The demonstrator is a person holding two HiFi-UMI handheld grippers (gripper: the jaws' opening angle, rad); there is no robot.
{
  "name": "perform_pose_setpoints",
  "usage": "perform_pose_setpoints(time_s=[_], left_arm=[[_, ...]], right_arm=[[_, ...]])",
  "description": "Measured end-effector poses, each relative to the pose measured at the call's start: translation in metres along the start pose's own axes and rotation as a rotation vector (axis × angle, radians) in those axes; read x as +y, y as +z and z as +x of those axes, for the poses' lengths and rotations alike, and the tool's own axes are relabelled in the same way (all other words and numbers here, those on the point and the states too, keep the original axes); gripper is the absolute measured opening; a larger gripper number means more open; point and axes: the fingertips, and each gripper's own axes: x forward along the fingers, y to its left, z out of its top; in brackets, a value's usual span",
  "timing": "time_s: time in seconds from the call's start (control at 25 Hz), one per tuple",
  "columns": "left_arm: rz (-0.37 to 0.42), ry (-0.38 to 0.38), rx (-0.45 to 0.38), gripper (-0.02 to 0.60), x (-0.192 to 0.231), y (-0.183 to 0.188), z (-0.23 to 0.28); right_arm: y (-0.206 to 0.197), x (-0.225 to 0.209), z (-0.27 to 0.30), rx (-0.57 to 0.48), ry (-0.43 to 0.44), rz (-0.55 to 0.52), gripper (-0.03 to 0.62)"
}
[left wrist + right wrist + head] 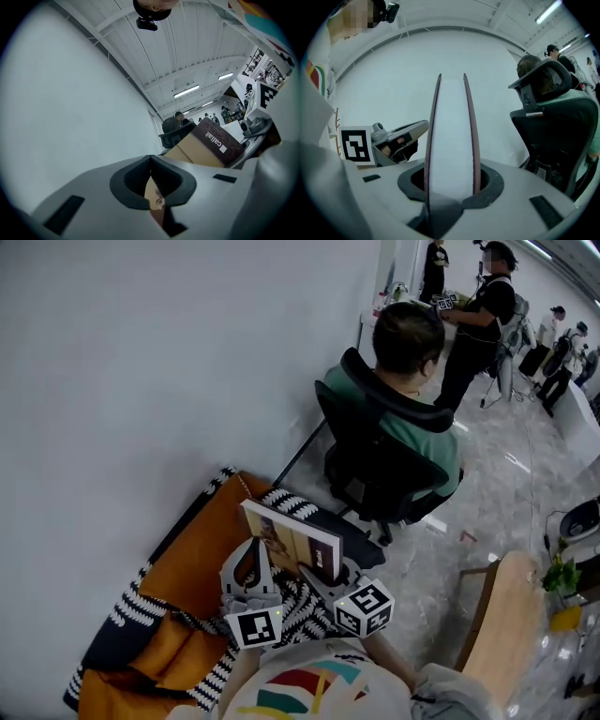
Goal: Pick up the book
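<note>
Holding the book (pixel 292 542) upright between both grippers, you have it over the orange cushion (pixel 202 568), spine end pointing away from you. Whether its lower edge touches the cushion can't be seen.

Your left gripper (pixel 255 563) is at the near left corner. In the left gripper view its jaws (pixel 151 180) are pressed together on a thin printed cover. The rest of the book (pixel 213 143) angles up to the right, with a dark band and white lettering.

Your right gripper (pixel 319 576) is at the near right side, its marker cube (pixel 364 606) lowest. In the right gripper view the jaws (pixel 452 185) are clamped on the book (pixel 451 140), which shows edge-on: white page block between two dark covers, rising straight up. The left gripper (pixel 396 140) sits just beside it on the left.

A black-and-white striped throw (pixel 291 505) edges the cushion. A white wall (pixel 141 362) is behind, and a person (pixel 408 343) sits in a black office chair (pixel 375 465) beyond.
</note>
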Motion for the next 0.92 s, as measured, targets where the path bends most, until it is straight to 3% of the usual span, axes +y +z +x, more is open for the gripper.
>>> perform_pose_setpoints(time_s=[0.92], left_arm=[[0.017, 0.025, 0.008, 0.006, 0.0098, -0.0022, 0.0045]], right_arm=[[-0.0048, -0.0045, 0.0019, 0.000, -0.008, 0.015, 0.155]])
